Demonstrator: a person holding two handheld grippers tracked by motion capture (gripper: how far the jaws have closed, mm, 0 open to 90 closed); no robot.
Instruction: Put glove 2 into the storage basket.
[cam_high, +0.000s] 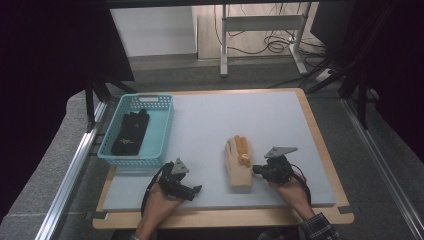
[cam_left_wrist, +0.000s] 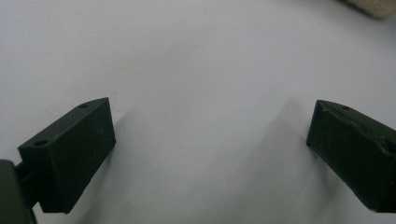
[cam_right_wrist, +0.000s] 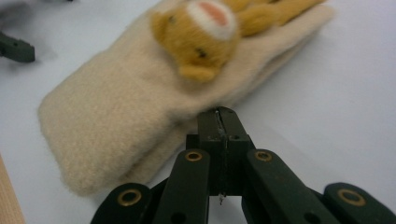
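Observation:
A cream fleece glove (cam_high: 237, 167) with a small tan bear face (cam_high: 244, 159) on it lies flat near the middle of the grey mat. In the right gripper view the glove (cam_right_wrist: 126, 116) lies just ahead, with the bear face (cam_right_wrist: 205, 37) on top. My right gripper (cam_high: 255, 170) is at the glove's right edge. Its jaws are pressed together, and its tips (cam_right_wrist: 218, 114) touch that edge. I cannot tell whether any fabric is caught. My left gripper (cam_high: 197, 190) rests low over bare mat to the left, and it is open (cam_left_wrist: 210, 154) with nothing between the jaws.
A teal plastic basket (cam_high: 132, 159) stands at the mat's back left with a black glove (cam_high: 130, 132) inside. The wooden table edge (cam_high: 225, 217) runs along the front. A jaw of the other gripper (cam_right_wrist: 16, 49) shows far left in the right gripper view.

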